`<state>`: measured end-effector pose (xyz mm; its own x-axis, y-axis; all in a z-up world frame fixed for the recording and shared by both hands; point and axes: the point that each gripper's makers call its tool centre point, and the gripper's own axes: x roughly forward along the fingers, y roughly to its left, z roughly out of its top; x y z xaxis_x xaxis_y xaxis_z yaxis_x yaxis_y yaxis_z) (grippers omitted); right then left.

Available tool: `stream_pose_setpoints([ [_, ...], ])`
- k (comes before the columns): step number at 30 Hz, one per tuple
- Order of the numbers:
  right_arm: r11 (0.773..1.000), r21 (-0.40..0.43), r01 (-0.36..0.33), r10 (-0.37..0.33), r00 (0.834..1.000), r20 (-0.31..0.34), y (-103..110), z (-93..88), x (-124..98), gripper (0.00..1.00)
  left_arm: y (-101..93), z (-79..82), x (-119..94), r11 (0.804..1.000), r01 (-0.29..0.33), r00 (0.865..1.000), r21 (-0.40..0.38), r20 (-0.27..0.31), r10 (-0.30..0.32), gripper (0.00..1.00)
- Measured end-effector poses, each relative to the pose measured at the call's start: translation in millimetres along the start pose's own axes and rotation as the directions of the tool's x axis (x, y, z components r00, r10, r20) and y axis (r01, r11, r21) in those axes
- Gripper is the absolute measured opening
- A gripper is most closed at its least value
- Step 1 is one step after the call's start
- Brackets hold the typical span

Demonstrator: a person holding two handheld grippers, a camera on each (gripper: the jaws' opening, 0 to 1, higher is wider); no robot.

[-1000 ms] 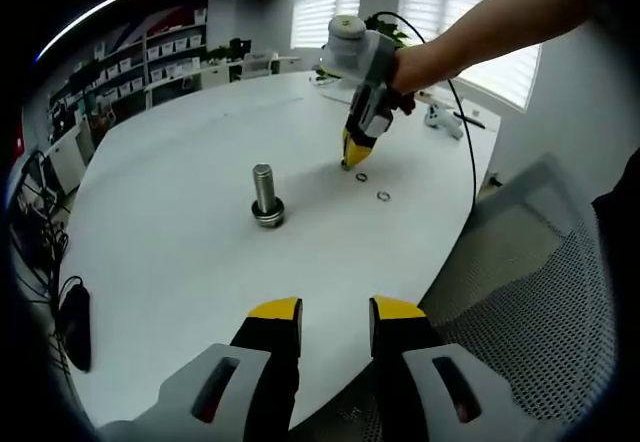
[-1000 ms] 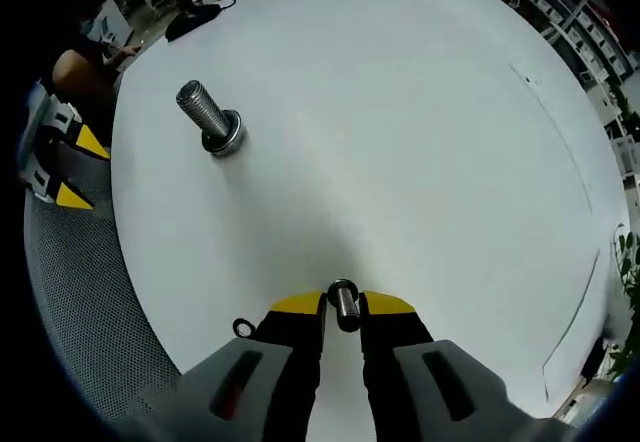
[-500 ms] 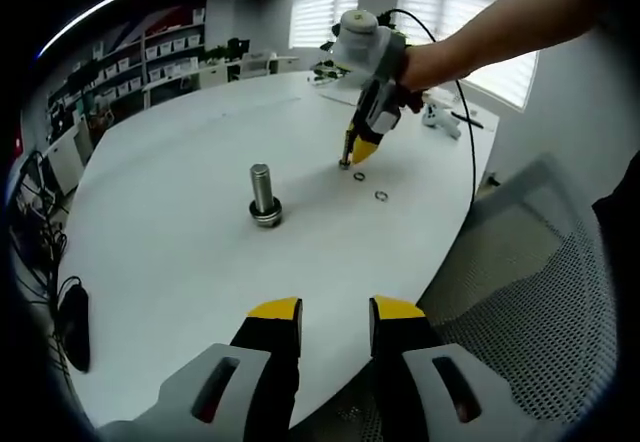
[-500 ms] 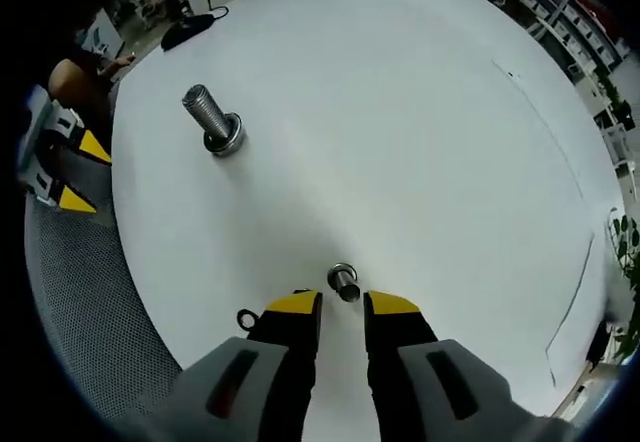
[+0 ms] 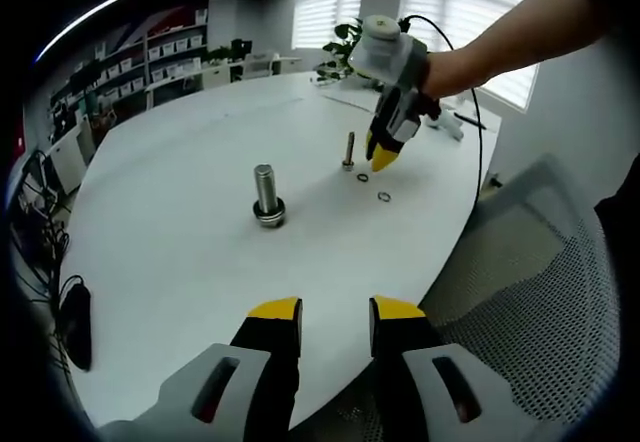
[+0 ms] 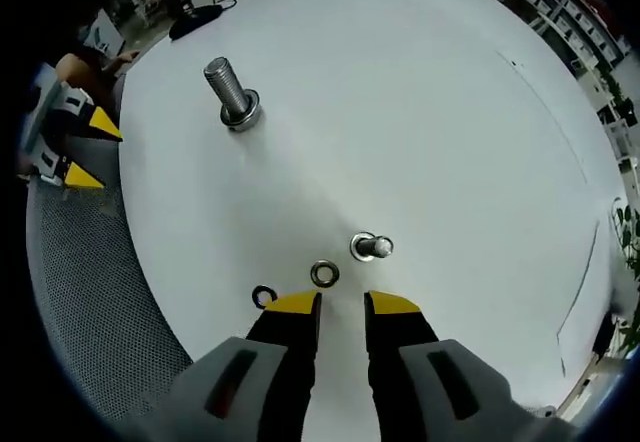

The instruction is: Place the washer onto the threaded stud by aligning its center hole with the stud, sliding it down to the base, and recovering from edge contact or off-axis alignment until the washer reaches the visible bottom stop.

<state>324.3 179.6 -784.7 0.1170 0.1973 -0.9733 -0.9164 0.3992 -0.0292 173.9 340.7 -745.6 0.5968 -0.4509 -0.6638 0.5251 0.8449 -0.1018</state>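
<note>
Right tool (image 6: 342, 304) spread, let go of small stud (image 6: 371, 247), now upright on table (image 6: 420, 112); washer (image 6: 324, 274) at its 8 o'clock is next; left tool (image 5: 335, 312) spread

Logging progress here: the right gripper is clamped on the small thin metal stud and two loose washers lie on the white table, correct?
Not quite. The right gripper is open and holds nothing; the small thin metal stud stands free on the white table, as the right gripper view shows. Two loose washers do lie there.
</note>
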Motion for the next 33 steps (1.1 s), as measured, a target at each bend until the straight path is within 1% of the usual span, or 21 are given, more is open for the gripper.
stream_pose_setpoints([
  [9,1.000,-0.009,-0.002,0.002,1.000,0.006,4.8,2.6,2.5,0.20,1.5,-1.1,0.5,1.000,-0.007,1.000,-0.002,-0.006,0.007,0.25],
  [17,1.000,0.020,-0.010,0.010,1.000,0.015,4.1,8.2,7.6,0.21,1.1,-0.8,-0.3,1.000,-0.006,1.000,0.002,-0.007,0.006,0.25],
  [27,1.000,0.012,-0.021,0.021,1.000,0.006,11.0,8.7,12.6,0.21,0.8,-0.7,-0.4,1.000,-0.006,1.000,0.001,-0.006,0.006,0.25],
  [33,0.998,0.040,-0.039,0.039,0.999,0.009,13.9,10.2,17.4,0.22,0.7,-1.9,0.2,1.000,-0.006,1.000,-0.002,-0.009,0.006,0.25],
])
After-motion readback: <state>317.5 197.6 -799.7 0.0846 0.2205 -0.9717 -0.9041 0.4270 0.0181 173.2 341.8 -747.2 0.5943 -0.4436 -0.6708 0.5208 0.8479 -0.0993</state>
